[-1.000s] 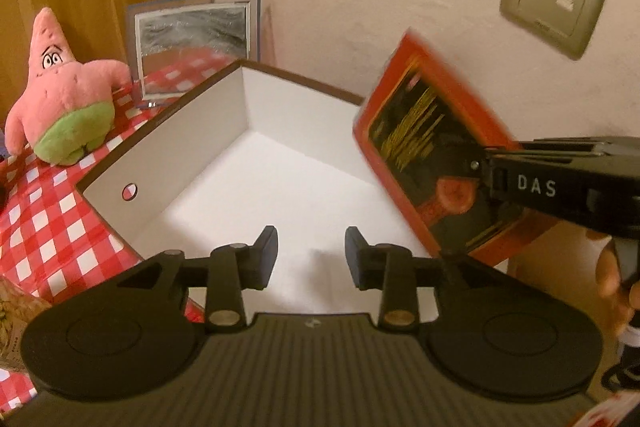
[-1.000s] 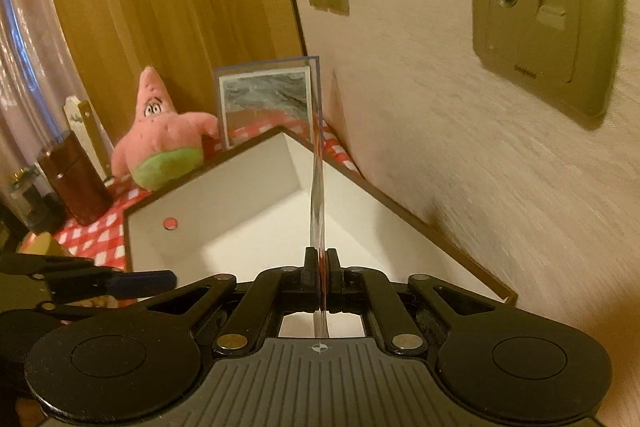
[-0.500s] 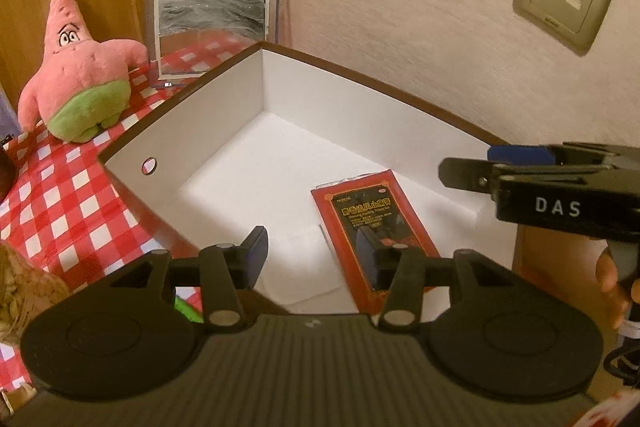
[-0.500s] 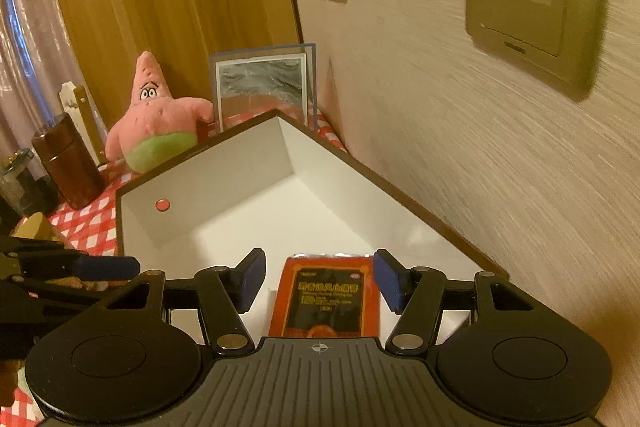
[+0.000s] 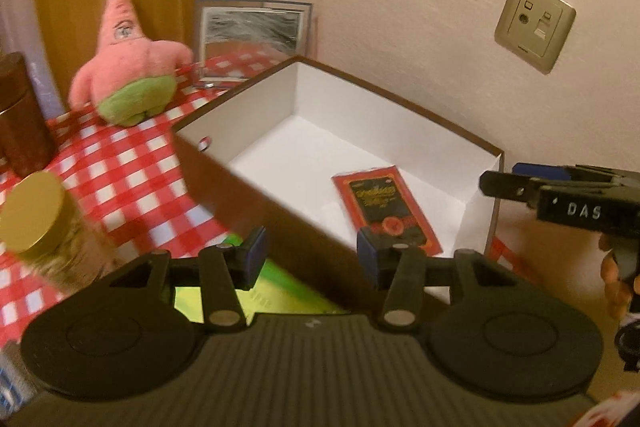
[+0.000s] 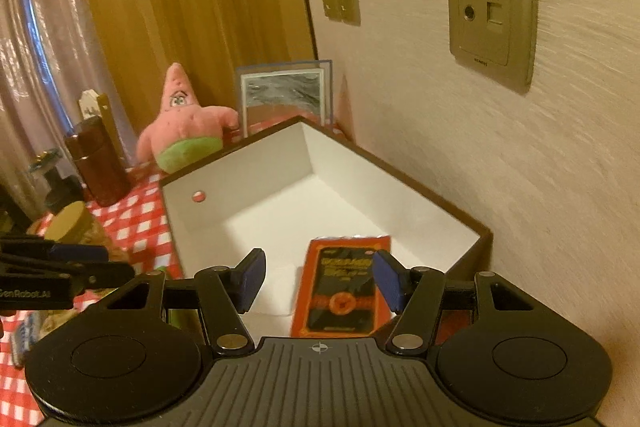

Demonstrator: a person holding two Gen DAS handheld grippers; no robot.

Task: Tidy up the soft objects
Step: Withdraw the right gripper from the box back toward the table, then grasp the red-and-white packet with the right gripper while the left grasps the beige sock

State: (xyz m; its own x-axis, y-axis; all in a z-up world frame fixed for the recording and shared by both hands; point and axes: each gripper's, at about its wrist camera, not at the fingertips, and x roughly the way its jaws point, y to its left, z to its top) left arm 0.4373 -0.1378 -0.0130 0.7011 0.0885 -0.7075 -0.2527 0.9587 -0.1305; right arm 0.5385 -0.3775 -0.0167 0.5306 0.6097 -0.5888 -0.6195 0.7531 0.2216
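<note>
Red-checked cloth covers the table point(image 5: 120, 171), and a white-lined box point(image 5: 256, 107) sits on it against the wall. Inside, a red packet point(image 6: 344, 287) lies flat on the box floor, just ahead of the right gripper point(image 6: 318, 281), whose jaws have just been opening and now stand wide with nothing between them. So that packet looks delivered. The left gripper point(image 5: 310, 259) hangs over the box's near wall, jaws about half apart and empty. Under its left finger lies a green packet point(image 5: 240, 291) on the cloth outside the box, likely the next thing to fetch: the left hand would need to drop beside the wall and close on it. A pink plush star point(image 5: 128, 67) waits well beyond the fingers.
</note>
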